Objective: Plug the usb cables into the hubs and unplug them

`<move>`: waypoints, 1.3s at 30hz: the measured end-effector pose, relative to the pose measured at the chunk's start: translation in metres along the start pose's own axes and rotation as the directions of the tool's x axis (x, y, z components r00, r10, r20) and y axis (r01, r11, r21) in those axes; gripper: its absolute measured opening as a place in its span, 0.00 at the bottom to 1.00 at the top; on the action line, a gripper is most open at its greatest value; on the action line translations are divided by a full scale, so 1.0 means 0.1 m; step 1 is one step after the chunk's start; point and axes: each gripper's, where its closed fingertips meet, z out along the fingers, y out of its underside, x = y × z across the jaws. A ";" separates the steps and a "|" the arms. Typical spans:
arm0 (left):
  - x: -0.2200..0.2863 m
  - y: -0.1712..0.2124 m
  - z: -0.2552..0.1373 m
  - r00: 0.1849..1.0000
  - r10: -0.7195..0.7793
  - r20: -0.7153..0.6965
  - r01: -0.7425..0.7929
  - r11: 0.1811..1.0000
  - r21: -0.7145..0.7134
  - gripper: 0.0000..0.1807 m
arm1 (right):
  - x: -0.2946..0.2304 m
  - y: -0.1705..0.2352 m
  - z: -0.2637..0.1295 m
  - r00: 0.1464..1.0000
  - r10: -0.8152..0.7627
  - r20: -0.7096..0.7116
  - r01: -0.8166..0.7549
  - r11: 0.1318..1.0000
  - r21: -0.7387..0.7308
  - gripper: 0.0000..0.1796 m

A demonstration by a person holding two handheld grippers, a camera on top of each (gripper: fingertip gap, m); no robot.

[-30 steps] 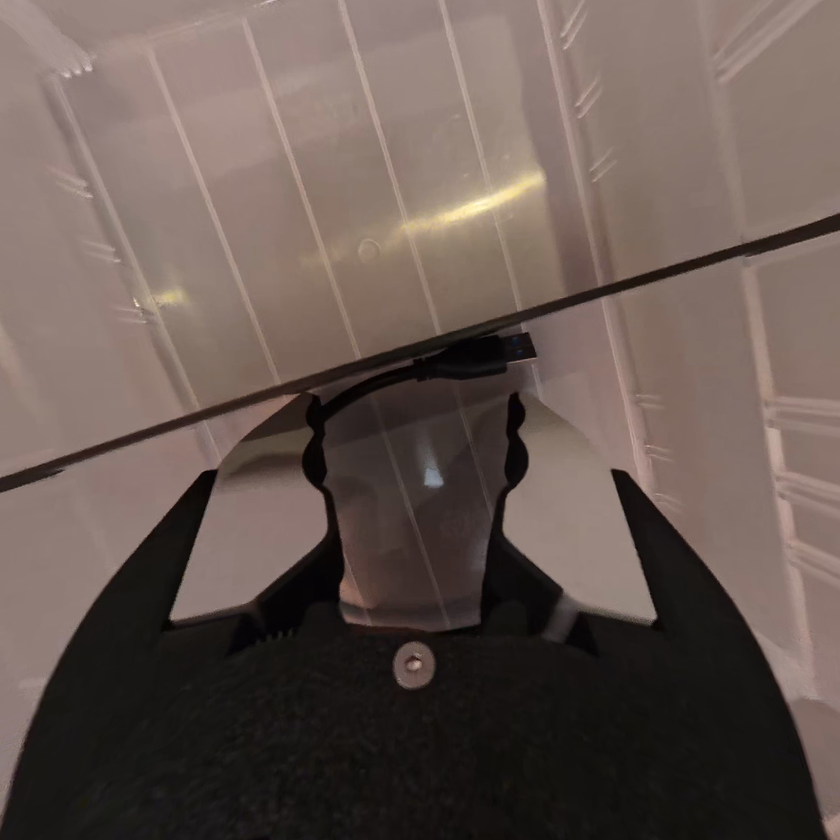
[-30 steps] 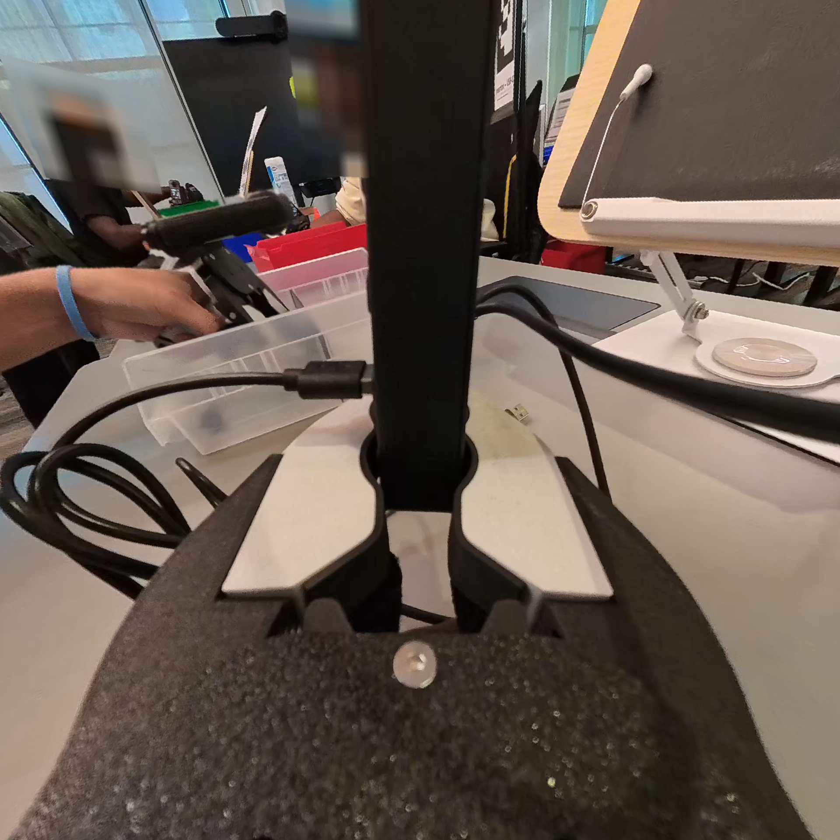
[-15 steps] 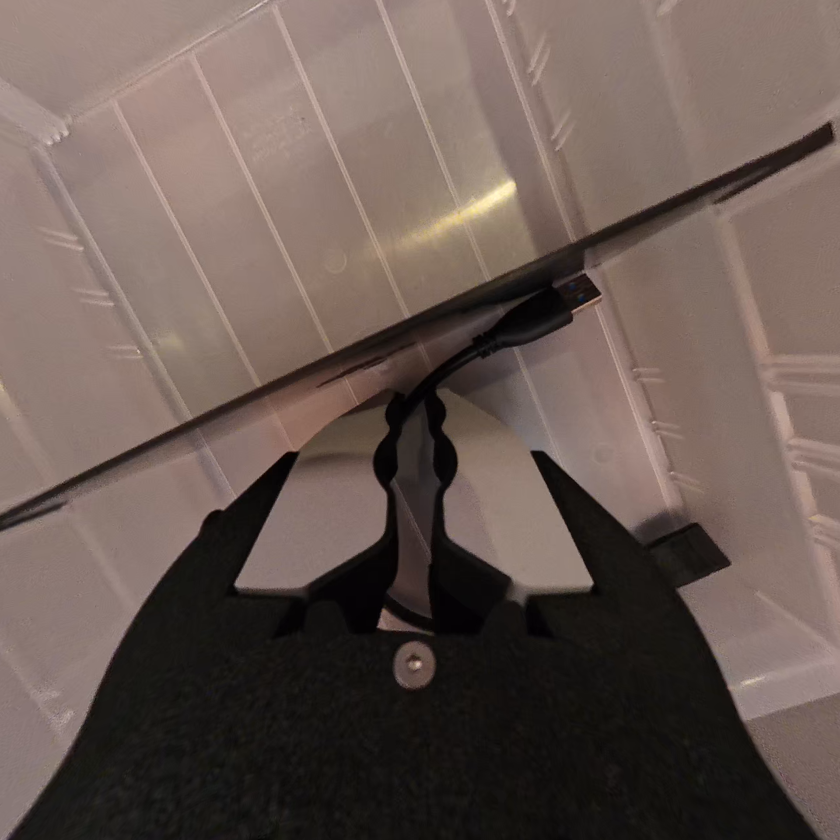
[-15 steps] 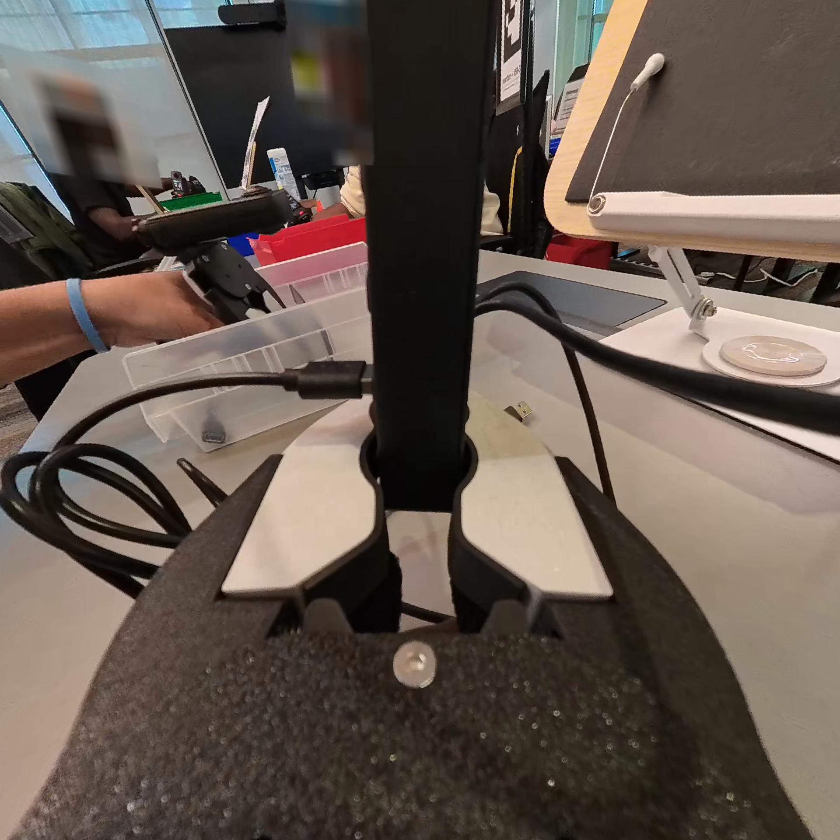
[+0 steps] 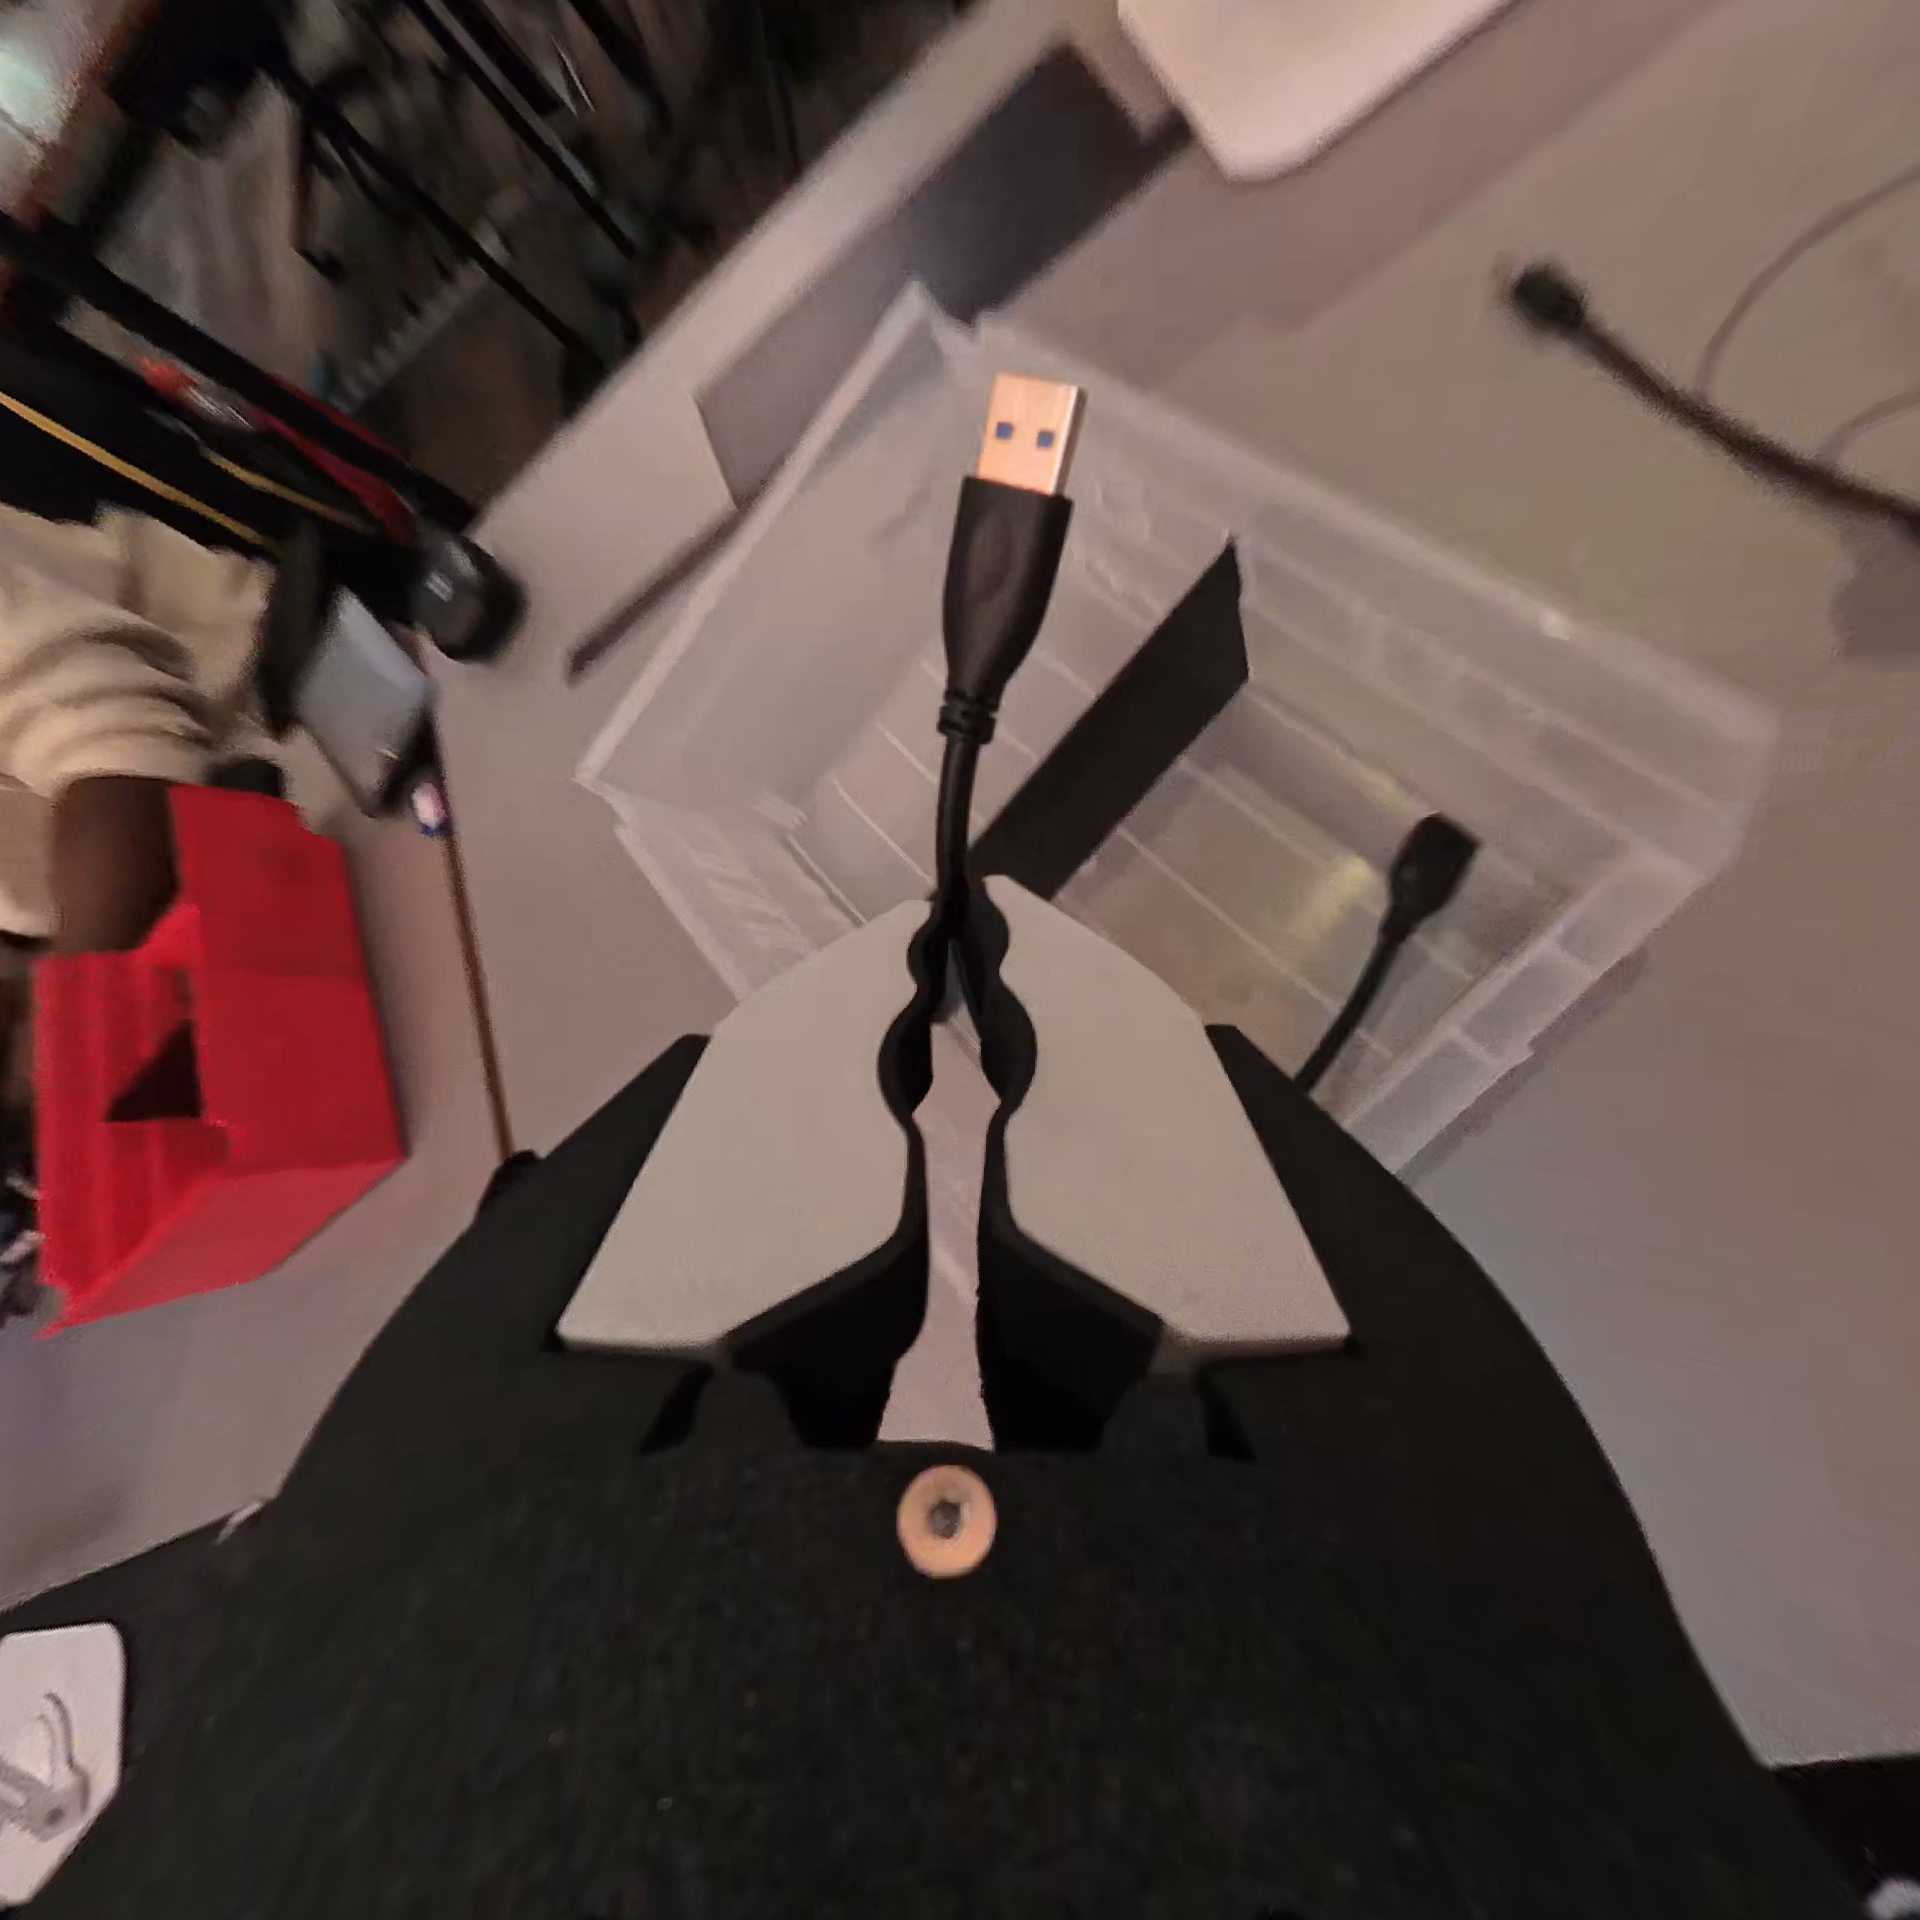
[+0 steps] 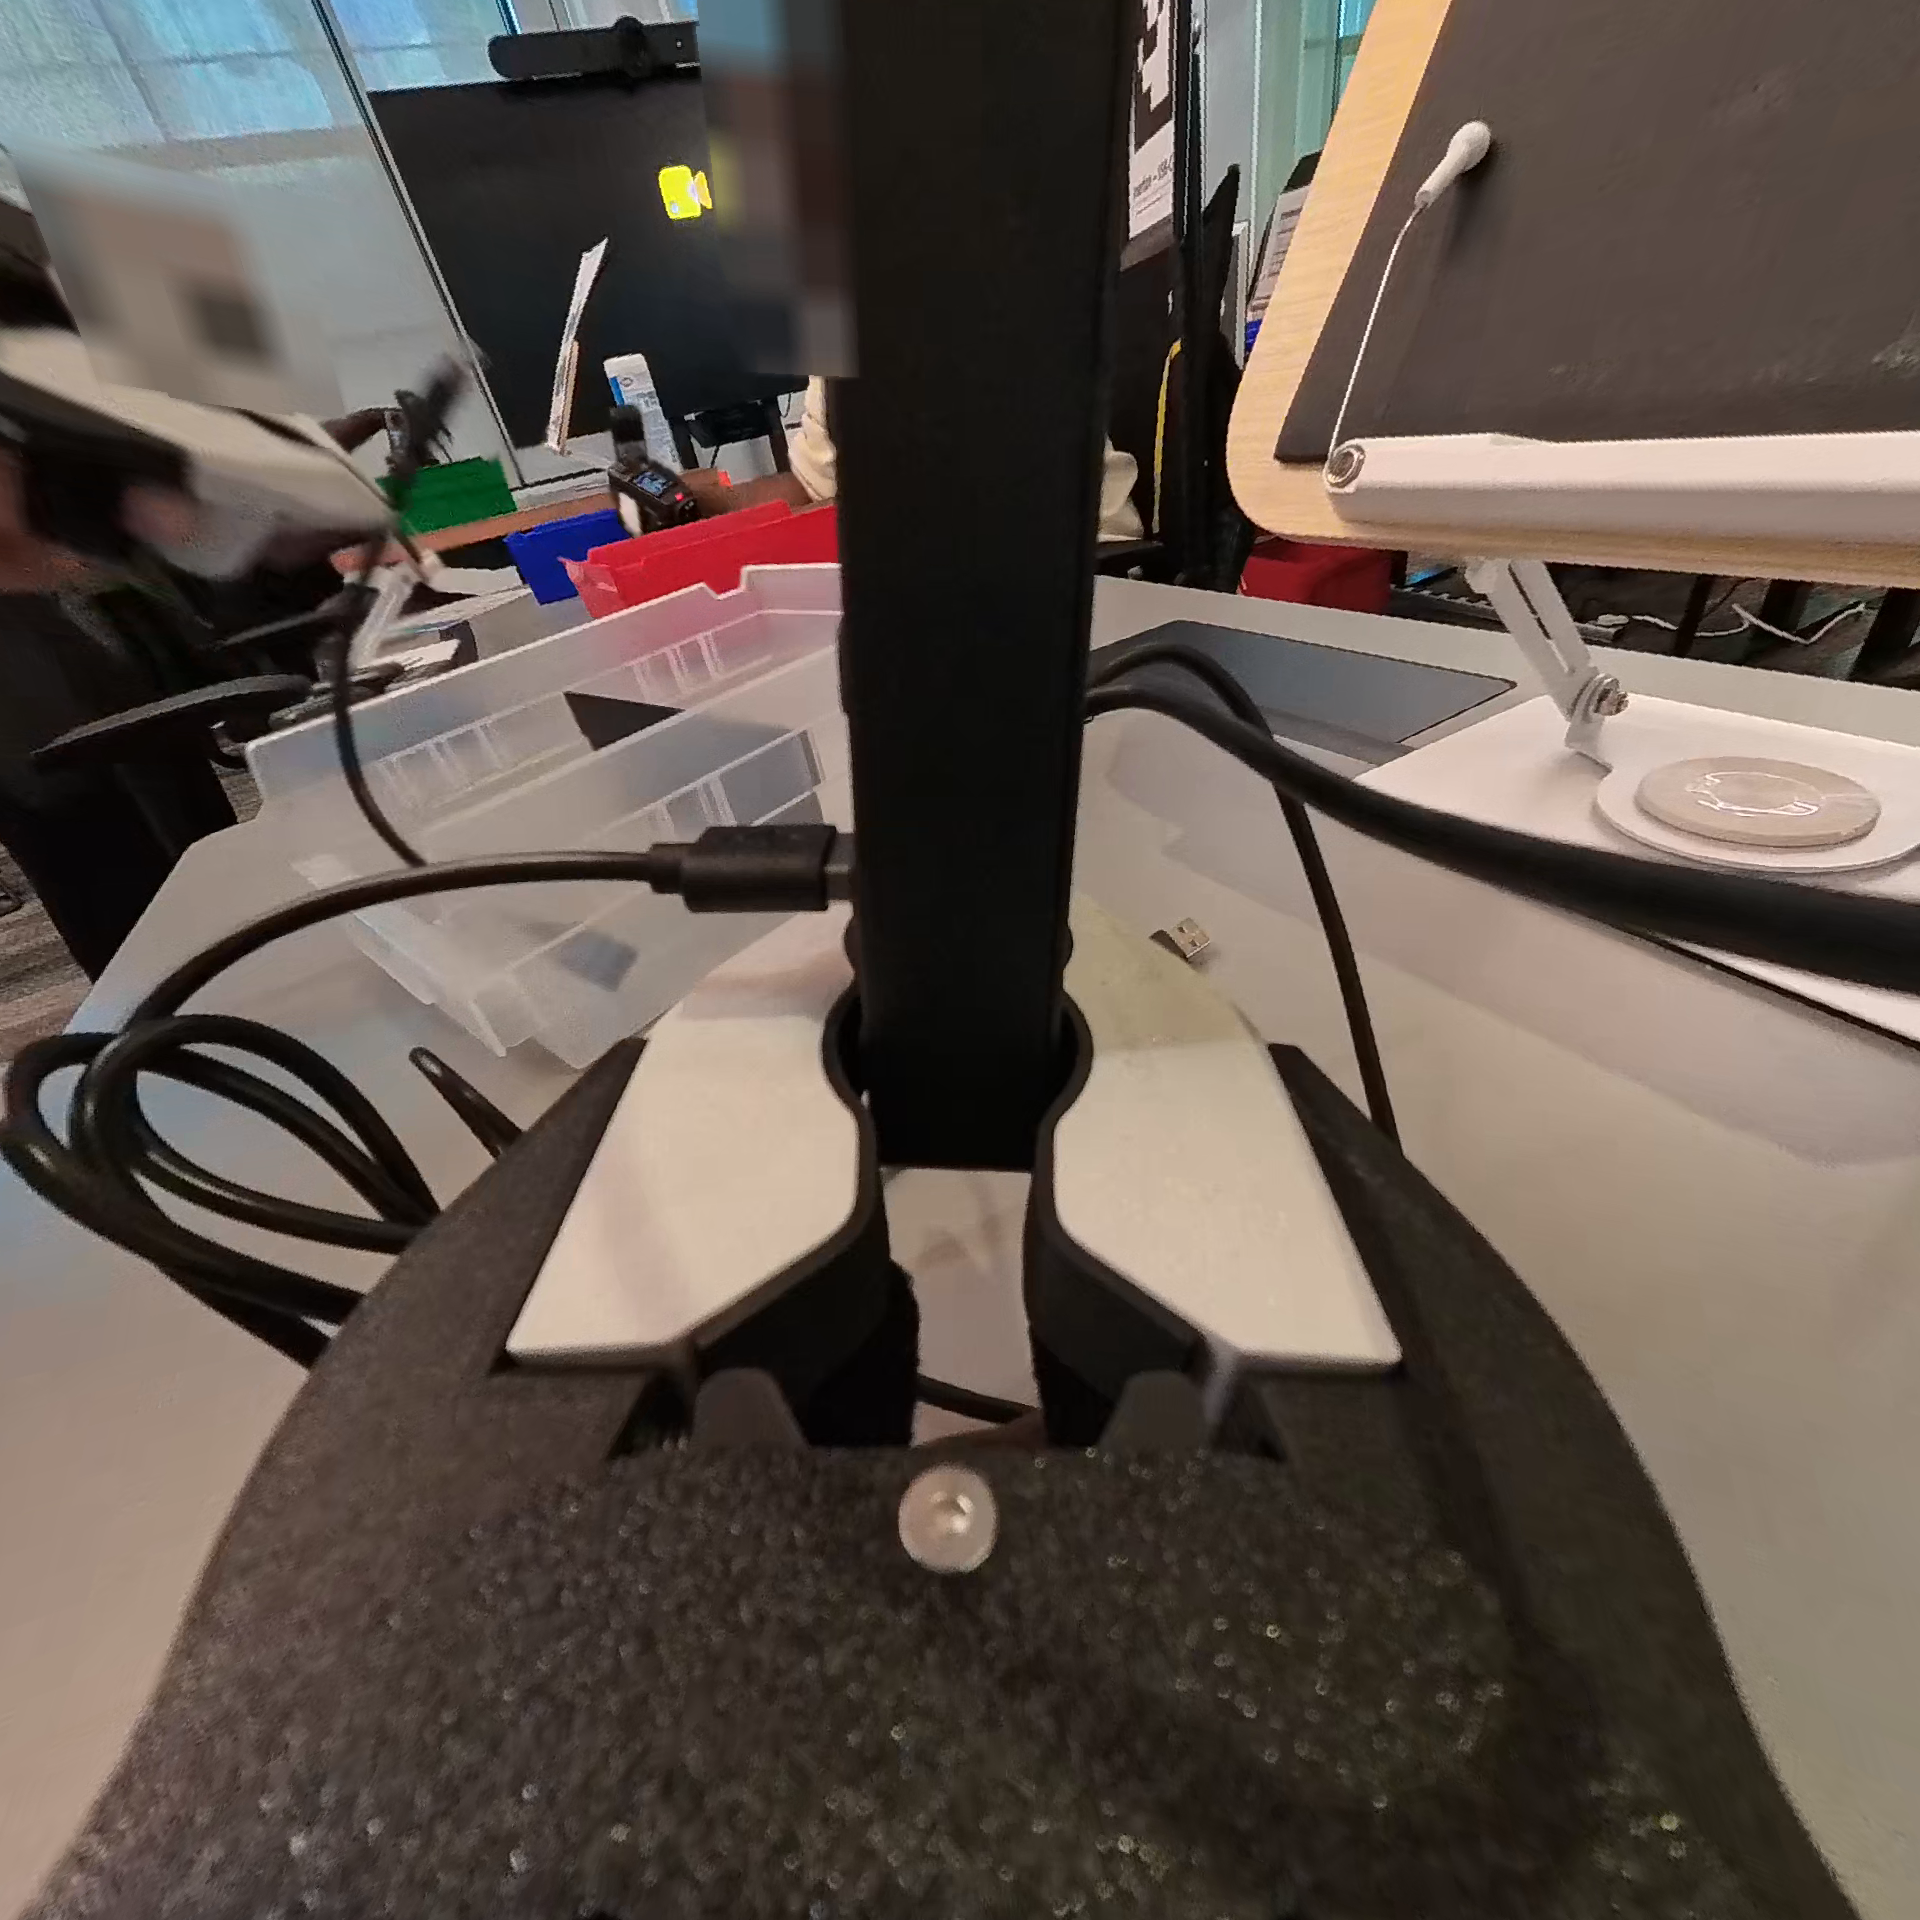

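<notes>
Black cable (image 5: pixel 957 800) ending in a gold-toned plug (image 5: pixel 1029 436) with two blue dots. Black speckled gripper body, pale grey finger plates (image 5: pixel 800 1132). Clear, frosted plastic bin (image 5: pixel 1455 821) with a black divider (image 5: pixel 1132 748). Red box (image 5: pixel 218 1039) at the left, blurred. Black upright hub (image 6: pixel 966 582), black plug (image 6: pixel 753 868) and black looped cables (image 6: pixel 197 1143) on a light grey table (image 6: pixel 1558 1195). Red (image 6: pixel 717 551), blue (image 6: pixel 561 556) and probably green (image 6: pixel 452 494) bins behind. Pale wood board (image 6: pixel 1288 312) with a black face, white stand (image 6: pixel 1621 488).
</notes>
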 end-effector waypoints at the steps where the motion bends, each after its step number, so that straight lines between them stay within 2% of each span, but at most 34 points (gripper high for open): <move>1: -0.02 -0.12 -0.18 1.000 0.003 0.025 -0.005 0.999 0.052 0.02 | 0.00 0.00 0.00 1.000 0.000 -0.001 0.000 1.000 0.001 0.15; 4: 0.02 -0.47 -0.67 0.998 0.024 0.062 -0.035 0.983 0.181 0.02 | 0.00 0.00 0.00 1.000 0.000 -0.003 0.000 1.000 0.003 0.15; 7: 0.28 -0.77 -1.06 0.998 0.058 0.003 -0.056 0.957 0.284 0.02 | 0.01 -0.01 -0.01 1.000 0.004 -0.005 -0.004 1.000 0.007 0.15; 10: 0.62 -0.92 -1.25 0.992 0.109 -0.060 -0.082 0.938 0.337 0.02 | 0.02 -0.01 -0.01 1.000 0.009 -0.006 -0.009 1.000 0.011 0.15; 14: 1.17 -0.88 -1.18 0.968 0.120 -0.221 -0.039 0.939 0.341 0.02 | 0.02 -0.02 -0.02 1.000 0.014 -0.006 -0.014 1.000 0.015 0.15; 19: 1.65 -0.47 -0.62 0.943 0.045 -0.328 0.030 0.976 0.217 0.02 | 0.01 -0.01 -0.02 1.000 0.007 -0.004 -0.007 1.000 0.012 0.15; 22: 1.59 -0.38 -0.46 0.974 0.043 -0.220 0.000 0.981 0.193 0.02 | 0.01 -0.01 -0.02 1.000 0.006 -0.004 -0.006 1.000 0.012 0.15; 24: 1.51 -0.46 -0.52 0.987 0.039 -0.159 -0.002 0.974 0.228 0.02 | 0.01 -0.01 -0.02 1.000 0.007 -0.004 -0.007 1.000 0.011 0.15; 29: 1.68 -0.62 -0.67 0.977 0.007 -0.215 0.061 0.949 0.308 0.02 | 0.01 -0.01 -0.01 1.000 0.004 -0.004 -0.004 1.000 0.008 0.15; 30: 1.60 -0.63 -0.71 0.990 -0.003 -0.143 0.051 0.942 0.333 0.02 | 0.01 -0.01 -0.01 1.000 0.003 -0.005 -0.003 1.000 0.008 0.15; 32: 1.26 -0.67 -0.87 0.994 0.020 0.106 -0.058 0.930 0.364 0.02 | 0.01 -0.01 -0.01 1.000 0.001 -0.004 -0.001 1.000 0.008 0.15; 34: 1.10 -0.70 -1.00 0.973 0.067 0.222 -0.146 0.922 0.359 0.02 | 0.01 -0.01 -0.01 1.000 -0.001 -0.003 0.001 1.000 0.006 0.15; 37: 1.25 -0.60 -0.90 0.978 0.115 0.176 -0.168 0.929 0.328 0.02 | 0.00 0.00 -0.01 1.000 -0.002 -0.002 0.002 1.000 0.002 0.15; 39: 1.48 -0.49 -0.80 0.997 0.069 0.032 -0.076 0.938 0.337 0.02 | 0.00 0.00 0.00 1.000 -0.001 -0.002 0.001 1.000 0.000 0.15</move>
